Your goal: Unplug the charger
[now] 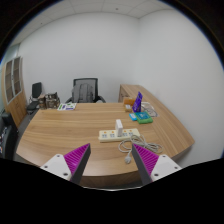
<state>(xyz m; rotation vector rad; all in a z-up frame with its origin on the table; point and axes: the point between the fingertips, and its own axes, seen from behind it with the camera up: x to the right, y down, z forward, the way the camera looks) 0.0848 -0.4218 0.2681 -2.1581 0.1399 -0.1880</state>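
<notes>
— Charger (128,125) first: where does it sit?

— On the power strip (119,133), the pale bar lying on the wooden desk (60,130). A small white block stands on the strip's far end, and that looks like the charger, though it is too small to be sure. A thin white cable (128,150) curls on the desk on the near side of the strip.

— And the gripper (111,161)?

— It hangs short of the strip, above the desk's near edge. Its fingers stand wide apart with nothing between them; the purple pads (76,158) face each other across bare desk. The strip lies beyond the fingertips, roughly centred ahead of the gap, and nothing touches it.

— So how far along is the job?

— By the look of it, barely begun. The block appears seated in the strip, and the gripper is not yet on it. What remains is the whole of it: reach the strip, close on the charger, pull it free.

— Anything else around the strip?

— Past it and to one side, a blue-and-purple object (138,103) stands on a teal base. Farther behind the strip, a black office chair (88,90) waits at the desk's far edge, with a dark monitor (37,91) off to the other side against the white wall (90,45).
</notes>
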